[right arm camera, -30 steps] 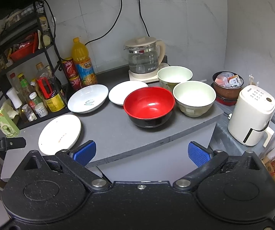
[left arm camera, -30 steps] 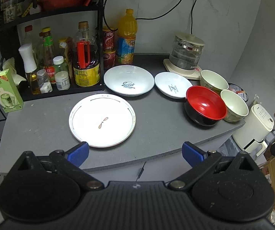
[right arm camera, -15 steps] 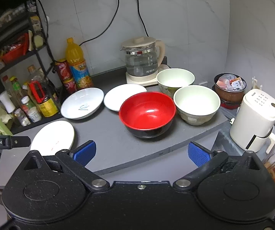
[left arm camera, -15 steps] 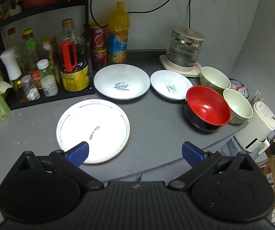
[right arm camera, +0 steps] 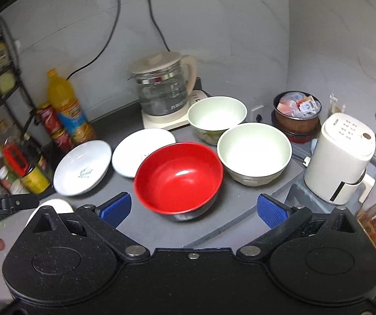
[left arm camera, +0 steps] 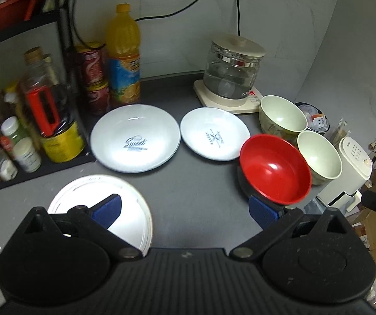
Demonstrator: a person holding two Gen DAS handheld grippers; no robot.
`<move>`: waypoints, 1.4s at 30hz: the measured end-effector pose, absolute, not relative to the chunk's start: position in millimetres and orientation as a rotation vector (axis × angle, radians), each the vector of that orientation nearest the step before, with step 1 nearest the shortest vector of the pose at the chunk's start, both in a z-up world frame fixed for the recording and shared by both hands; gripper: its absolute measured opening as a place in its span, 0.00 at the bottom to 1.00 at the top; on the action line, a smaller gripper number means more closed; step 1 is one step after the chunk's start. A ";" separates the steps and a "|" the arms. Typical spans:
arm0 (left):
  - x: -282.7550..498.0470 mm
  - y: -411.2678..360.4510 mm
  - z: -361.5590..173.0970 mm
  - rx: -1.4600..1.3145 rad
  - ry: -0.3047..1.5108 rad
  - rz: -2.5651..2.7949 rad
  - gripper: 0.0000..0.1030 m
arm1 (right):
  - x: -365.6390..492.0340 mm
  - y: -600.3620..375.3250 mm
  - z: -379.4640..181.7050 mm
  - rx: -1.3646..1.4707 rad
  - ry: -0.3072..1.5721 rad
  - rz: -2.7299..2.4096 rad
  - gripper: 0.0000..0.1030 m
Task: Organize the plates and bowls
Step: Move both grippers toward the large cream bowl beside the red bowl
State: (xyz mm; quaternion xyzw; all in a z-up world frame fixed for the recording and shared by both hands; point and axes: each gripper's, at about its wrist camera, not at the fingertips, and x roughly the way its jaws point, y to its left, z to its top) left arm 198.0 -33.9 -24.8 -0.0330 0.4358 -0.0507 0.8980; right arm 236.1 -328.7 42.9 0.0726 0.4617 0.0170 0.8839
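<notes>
While hovering over the near edge of the table (left arm camera: 193, 183), grips nothing with either tool. Left gripper (left arm camera: 184, 209): fingers wide and empty, just above the flat plate (left arm camera: 125, 197) by the near left corner. Right gripper (right arm camera: 194, 208): fingers equally wide and empty, lined up on the red bowl (right arm camera: 177, 176) toward the right edge.

Spread across the middle of the table, none stacked: the Sweet plate (left arm camera: 135, 137) behind the flat plate, the small plate (left arm camera: 214, 134) just beside it, rims close or touching, hard to say which. Then the red bowl, with two pale bowls, far bowl (left arm camera: 282, 115) and near bowl (left arm camera: 319, 155), crowded against it at the right edge. Behind them, toward the back edge, a glass kettle (left arm camera: 232, 71); along the left edge, a rack of bottles (left arm camera: 38, 110).

Judged as the very start: sorting not yet begun.

Risks from here:
- Pinching a thin, glossy plate rim off-centre, letting it tip and slide out of the fingers.
- Lifting the red bowl carelessly, knocking the near bowl off the right edge, since packed tight there.
- Reaching for the rear plates too low, clipping the bottles or kettle.
- Dropping one plate onto another too hard, chipping both.
</notes>
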 end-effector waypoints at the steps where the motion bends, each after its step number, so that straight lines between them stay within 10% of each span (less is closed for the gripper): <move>1: 204.0 -35.4 -25.9 -0.063 0.909 -0.113 0.99 | 239.9 -329.3 40.4 0.155 0.962 0.019 1.00; 42: 346.3 -223.1 -69.8 0.093 1.045 -0.240 0.99 | 339.0 -474.7 -43.1 0.245 1.122 -0.171 1.00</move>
